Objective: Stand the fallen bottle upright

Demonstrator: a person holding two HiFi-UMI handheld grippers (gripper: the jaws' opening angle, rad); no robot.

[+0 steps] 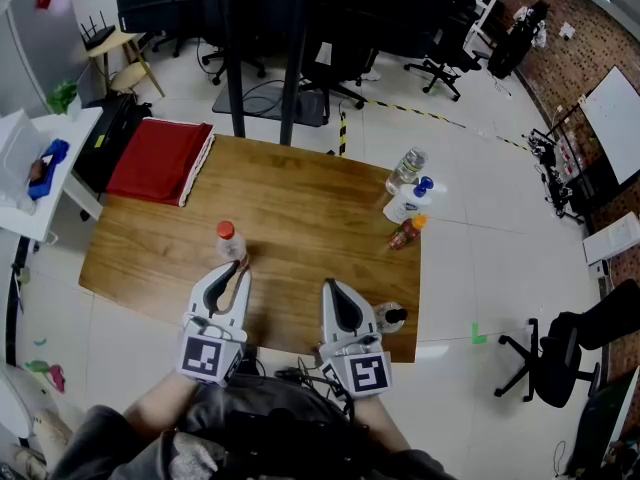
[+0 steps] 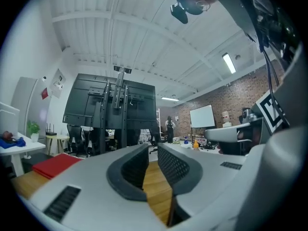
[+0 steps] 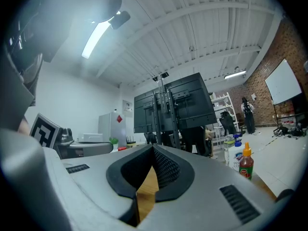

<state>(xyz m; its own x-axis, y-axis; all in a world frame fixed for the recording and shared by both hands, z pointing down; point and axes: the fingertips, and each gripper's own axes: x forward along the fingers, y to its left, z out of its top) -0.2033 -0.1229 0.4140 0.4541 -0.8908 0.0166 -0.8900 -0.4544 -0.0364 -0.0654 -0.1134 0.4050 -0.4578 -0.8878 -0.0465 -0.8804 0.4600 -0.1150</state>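
bottle point(image 1: 231, 240): upright, just ahead of left gripper point(image 1: 239, 268); its jaws nearly together, empty. right gripper point(image 1: 331, 288): clenched, empty. step: seemingly done. next: back away without nudging.

L gripper point(image 1: 236, 270) held low in front of the body, level, pointing fwd, angled a bit twd centre. Seen along its jaws, L gripper point(image 2: 153, 147) has pads nearly together w/ a thin slit left btwn them, nothing in it. R gripper point(image 1: 331, 288) alongside, near the L but apart, also level & fwd. R gripper point(image 3: 153, 149) jaw tips meet, empty. L marker cube point(image 1: 203, 356) & R marker cube point(image 1: 367, 373) sit at the rear ends, close to the torso. L forearm point(image 1: 158, 405) & R forearm point(image 1: 388, 434) run in from the bottom edge, elbows tucked; hands hidden behind the grippers.
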